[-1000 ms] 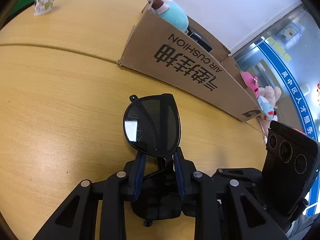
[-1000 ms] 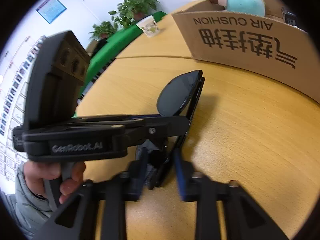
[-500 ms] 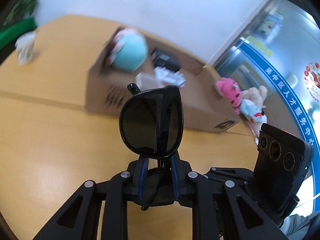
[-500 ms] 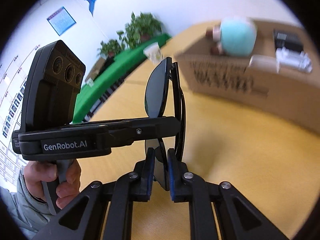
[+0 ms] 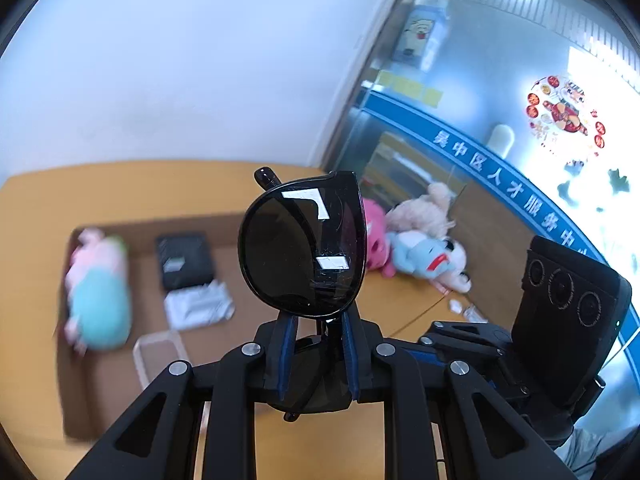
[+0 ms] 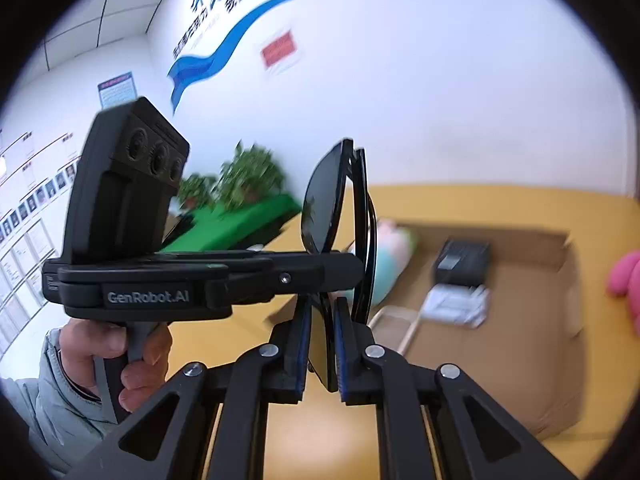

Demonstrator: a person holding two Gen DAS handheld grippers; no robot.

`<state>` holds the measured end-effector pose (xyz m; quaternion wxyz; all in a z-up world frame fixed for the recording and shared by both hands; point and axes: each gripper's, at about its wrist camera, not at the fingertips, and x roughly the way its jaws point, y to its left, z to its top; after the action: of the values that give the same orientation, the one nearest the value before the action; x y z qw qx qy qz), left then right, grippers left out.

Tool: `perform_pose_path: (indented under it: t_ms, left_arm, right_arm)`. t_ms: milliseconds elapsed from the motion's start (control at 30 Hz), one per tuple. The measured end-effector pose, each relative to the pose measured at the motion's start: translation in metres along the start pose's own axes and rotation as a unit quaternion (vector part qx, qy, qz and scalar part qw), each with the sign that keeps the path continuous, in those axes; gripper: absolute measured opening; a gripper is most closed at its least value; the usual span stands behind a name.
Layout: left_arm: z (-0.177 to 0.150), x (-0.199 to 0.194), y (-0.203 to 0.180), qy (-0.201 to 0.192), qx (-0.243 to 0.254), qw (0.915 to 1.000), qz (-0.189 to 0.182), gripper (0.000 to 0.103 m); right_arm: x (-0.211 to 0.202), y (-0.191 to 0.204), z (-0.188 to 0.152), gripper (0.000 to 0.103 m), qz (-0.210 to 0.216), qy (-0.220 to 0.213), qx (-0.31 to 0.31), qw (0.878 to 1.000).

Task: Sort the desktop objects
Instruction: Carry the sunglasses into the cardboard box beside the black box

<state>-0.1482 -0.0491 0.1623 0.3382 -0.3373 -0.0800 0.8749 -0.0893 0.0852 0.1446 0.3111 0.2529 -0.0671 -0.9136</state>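
Observation:
Folded black sunglasses (image 5: 304,244) are held upright in the air, above the near edge of an open cardboard box (image 5: 100,392). My left gripper (image 5: 318,328) is shut on their lower part. My right gripper (image 6: 320,320) is shut on the same sunglasses (image 6: 324,204) from the side. The left gripper (image 6: 352,268) crosses the right wrist view from the left, held by a hand. The box (image 6: 520,344) lies below and ahead on the wooden table (image 6: 520,204).
In the box lie a teal and pink plush (image 5: 98,292), a black case (image 5: 184,260), a white packet (image 5: 198,306) and a clear tray (image 5: 156,356). Pink, beige and blue plush toys (image 5: 420,240) lie on the table right of the box. Green plants (image 6: 240,180) stand far left.
Both grippers have lifted the sunglasses off the table and carried them up over the box. The right gripper closed on them during the lift. The box interior now shows from above.

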Motion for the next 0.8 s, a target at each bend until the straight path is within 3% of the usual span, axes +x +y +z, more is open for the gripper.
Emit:
perform_pose_path:
  t_ms: [200, 367, 633, 800]
  left_arm:
    - [0.062, 0.064, 0.013, 0.016, -0.02, 0.9994, -0.025, 0.019]
    - [0.083, 0.131, 0.042, 0.054, -0.05, 0.9966, -0.036, 0.018]
    - [0.07, 0.251, 0.096, 0.142, -0.111, 0.9817, -0.061, 0.018]
    - [0.054, 0.31, 0.124, 0.181, -0.137, 0.9721, -0.06, 0.018]
  right_arm:
    - [-0.007, -0.052, 0.05, 0.007, -0.028, -0.017, -0.001, 0.999]
    - [0.023, -0.104, 0.063, 0.007, -0.026, 0.02, 0.034, 0.999]
    - [0.119, -0.198, 0.034, 0.007, -0.017, 0.115, 0.129, 0.985]
    - [0.149, -0.234, 0.007, 0.007, -0.029, 0.151, 0.16, 0.975]
